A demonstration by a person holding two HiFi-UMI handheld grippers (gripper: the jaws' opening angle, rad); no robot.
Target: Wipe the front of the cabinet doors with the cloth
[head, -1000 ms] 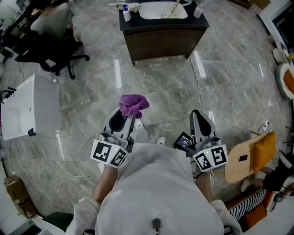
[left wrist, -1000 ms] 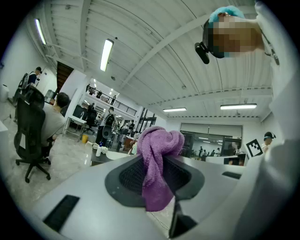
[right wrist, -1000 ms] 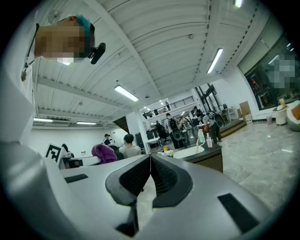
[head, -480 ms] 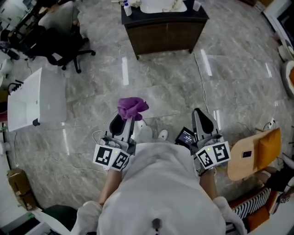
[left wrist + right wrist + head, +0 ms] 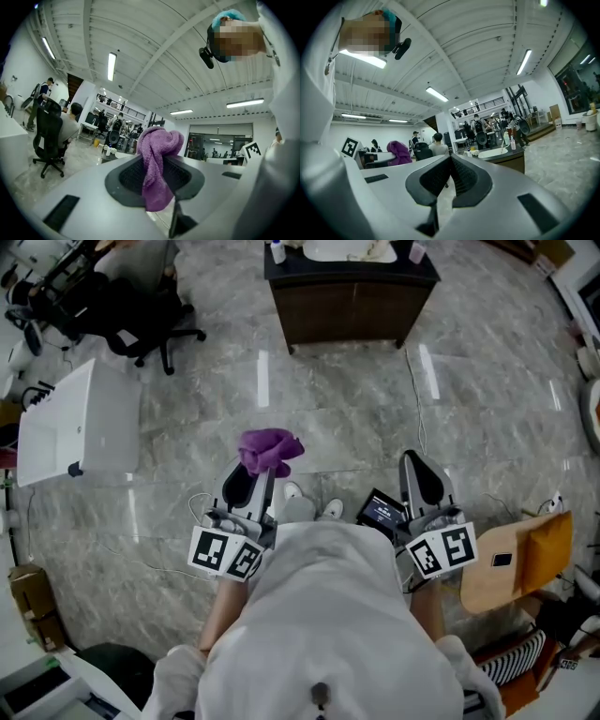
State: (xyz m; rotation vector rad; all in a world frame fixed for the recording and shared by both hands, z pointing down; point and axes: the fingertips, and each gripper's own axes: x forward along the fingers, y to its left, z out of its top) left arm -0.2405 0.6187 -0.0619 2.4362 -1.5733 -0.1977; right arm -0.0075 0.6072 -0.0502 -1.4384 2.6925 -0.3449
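A dark wooden cabinet (image 5: 347,310) with a white sink on top stands across the marble floor, at the top of the head view, well ahead of both grippers. My left gripper (image 5: 255,479) is shut on a bunched purple cloth (image 5: 270,450), which sticks out past its tips. In the left gripper view the cloth (image 5: 157,164) hangs pinched between the closed jaws of the left gripper (image 5: 157,177). My right gripper (image 5: 420,482) is held level beside it, shut and empty. In the right gripper view the right gripper (image 5: 451,176) points toward the cabinet (image 5: 508,161), and the cloth (image 5: 398,152) shows at the left.
A black office chair (image 5: 122,306) stands at the far left, with a white box-like unit (image 5: 75,423) nearer. A cable (image 5: 414,409) runs over the floor right of the cabinet. A wooden chair (image 5: 511,559) stands close at my right. A dark device (image 5: 380,510) is near my right gripper.
The cabinet has slid toward the top edge of the head view and the floor has shifted with it. Both grippers keep the same pose, the left still holding the cloth.
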